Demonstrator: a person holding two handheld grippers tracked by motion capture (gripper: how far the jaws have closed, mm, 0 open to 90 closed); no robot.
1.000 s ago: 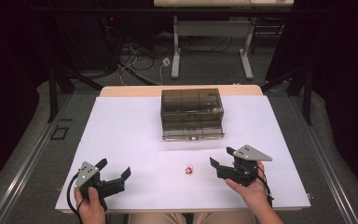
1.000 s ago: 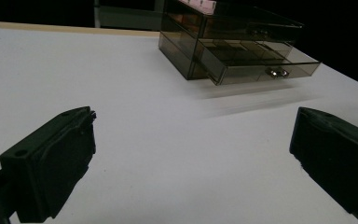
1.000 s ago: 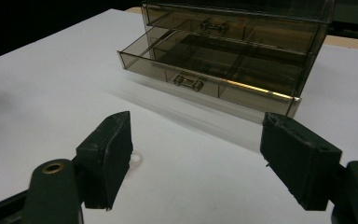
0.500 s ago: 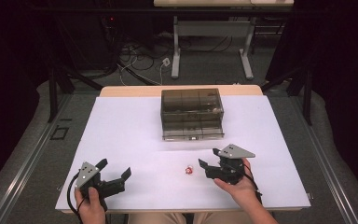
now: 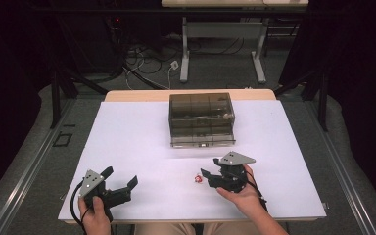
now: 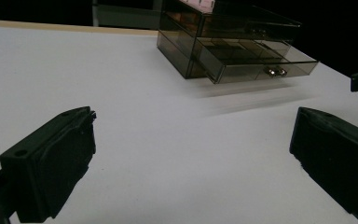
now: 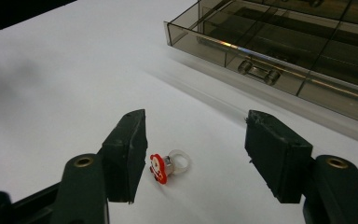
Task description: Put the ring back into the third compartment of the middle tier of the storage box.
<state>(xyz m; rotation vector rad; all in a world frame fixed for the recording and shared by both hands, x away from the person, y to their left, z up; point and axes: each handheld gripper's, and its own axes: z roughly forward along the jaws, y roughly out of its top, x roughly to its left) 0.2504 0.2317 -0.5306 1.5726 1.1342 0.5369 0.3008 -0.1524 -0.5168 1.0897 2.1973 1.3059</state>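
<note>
A small clear plastic ring with a flat red charm [image 7: 168, 167] lies on the smooth white matte tabletop [image 5: 137, 147], glossy against the dull sheet. Behind it stands a boxy smoked-translucent plastic drawer cabinet [image 5: 201, 119], its lower drawer pulled out a little, with a shiny metal handle and thin dividers inside. The white top rests on a pale wooden board, over grey carpet; beyond are dark curtains, loose cables and the grey legs of another desk.

The right gripper [image 7: 193, 158], black and blocky with flat matte pads, is held low over the table, its jaws partly open and just now closing. The ring lies on the table between them, close against the left-hand pad in the right gripper view and well apart from the other; the pads do not press it.

The left gripper [image 5: 122, 180] rests near the table's front edge, jaws spread wide with nothing between them.
</note>
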